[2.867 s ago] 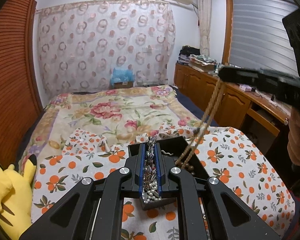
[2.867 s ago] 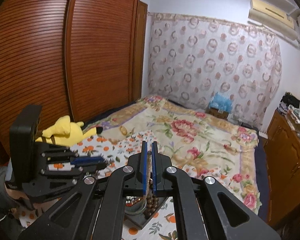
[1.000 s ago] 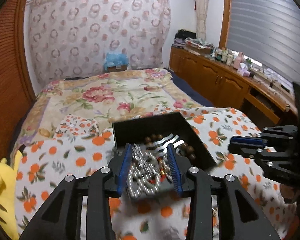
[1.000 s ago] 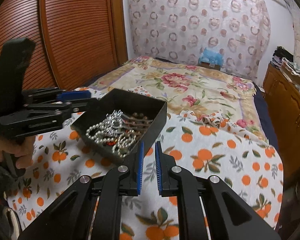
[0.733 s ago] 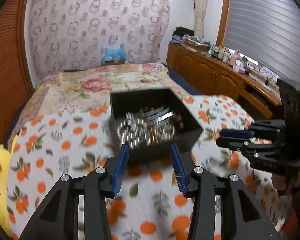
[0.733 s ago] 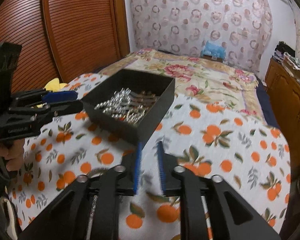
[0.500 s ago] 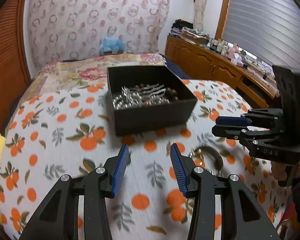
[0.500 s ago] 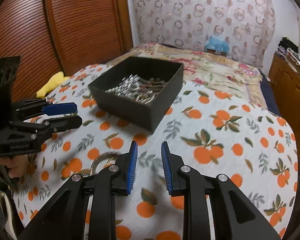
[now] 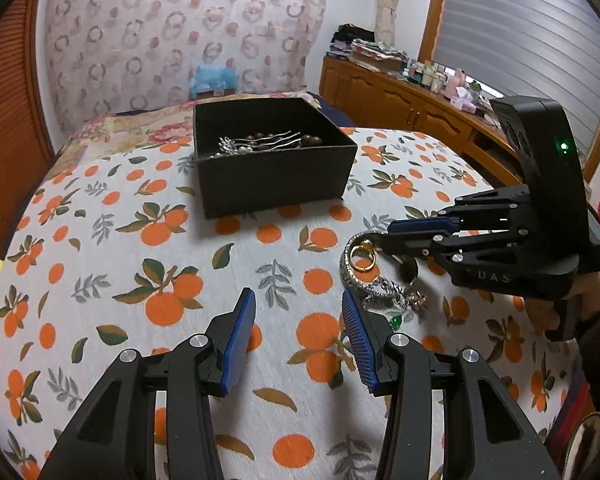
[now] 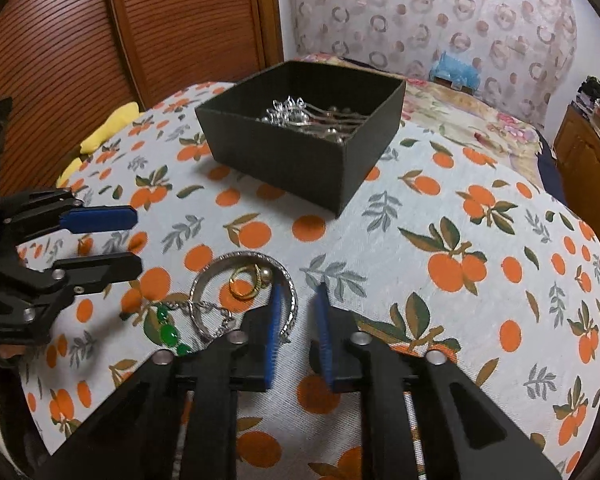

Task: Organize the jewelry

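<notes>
Right wrist, right tongs (image 10: 298, 308) parted, bangle (image 10: 244, 292) beside

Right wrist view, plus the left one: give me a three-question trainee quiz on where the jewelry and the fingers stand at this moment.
1. True or false: the gold ring lies inside the loop of the silver bangle on the orange-print cloth.
2. Which piece sits nearest the left gripper? A) green-stone chain B) gold ring C) hairpins in the black box
3. Fill in: both the left gripper and the right gripper are ____ and hold nothing.

Key: 1 true. 2 A. 3 open.
</notes>
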`<state>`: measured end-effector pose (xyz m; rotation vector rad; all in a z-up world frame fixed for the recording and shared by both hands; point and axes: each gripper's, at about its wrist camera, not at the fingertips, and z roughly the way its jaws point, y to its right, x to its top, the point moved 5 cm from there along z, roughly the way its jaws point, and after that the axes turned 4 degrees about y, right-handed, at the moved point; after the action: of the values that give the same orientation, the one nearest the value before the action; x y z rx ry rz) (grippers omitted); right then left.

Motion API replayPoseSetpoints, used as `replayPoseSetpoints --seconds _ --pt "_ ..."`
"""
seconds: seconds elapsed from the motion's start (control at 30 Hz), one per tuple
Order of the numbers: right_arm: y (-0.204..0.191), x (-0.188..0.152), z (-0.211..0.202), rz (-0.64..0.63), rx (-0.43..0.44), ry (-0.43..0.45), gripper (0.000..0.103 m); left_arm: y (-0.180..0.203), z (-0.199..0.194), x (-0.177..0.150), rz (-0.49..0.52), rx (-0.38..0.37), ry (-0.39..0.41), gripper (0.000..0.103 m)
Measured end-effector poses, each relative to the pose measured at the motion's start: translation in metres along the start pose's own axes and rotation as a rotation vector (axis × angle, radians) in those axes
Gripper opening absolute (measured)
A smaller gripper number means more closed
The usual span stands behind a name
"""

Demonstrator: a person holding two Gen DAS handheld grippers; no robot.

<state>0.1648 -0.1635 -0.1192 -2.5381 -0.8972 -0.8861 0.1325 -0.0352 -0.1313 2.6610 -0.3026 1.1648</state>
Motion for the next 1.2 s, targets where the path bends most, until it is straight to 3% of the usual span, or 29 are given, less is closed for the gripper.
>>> replayPoseSetpoints --seconds 0.07,0.57,0.83,0.87,0.9,0.93,1.2 --pt "0.000 -0.001 -0.001 0.007 0.009 -0.001 0.006 0.002 -0.001 -0.001 -0.002 -0.008 -0.005 0.043" --pt "0.011 0.001 -0.001 0.130 -0.040 0.048 0.005 0.032 0.022 -0.003 0.071 -0.049 -0.067 0.043" --pt "0.013 0.003 -0.001 0.157 -0.019 0.055 0.005 0.036 0.038 0.003 0.101 -0.042 -0.078 0.022" --pt "0.013 0.002 -0.001 0.158 -0.020 0.054 0.005 0.036 0.040 0.004 0.102 -0.041 -0.078 0.017" --pt "0.014 0.003 -0.002 0.160 -0.022 0.057 0.005 0.036 0.041 0.004 0.106 -0.039 -0.078 0.006" --pt "0.014 0.003 -0.002 0.167 -0.018 0.059 0.005 0.037 0.042 0.004 0.110 -0.040 -0.080 0.004" --pt "0.013 0.006 -0.002 0.174 -0.038 0.069 0.004 0.043 0.026 0.008 0.118 -0.066 -0.049 0.003"
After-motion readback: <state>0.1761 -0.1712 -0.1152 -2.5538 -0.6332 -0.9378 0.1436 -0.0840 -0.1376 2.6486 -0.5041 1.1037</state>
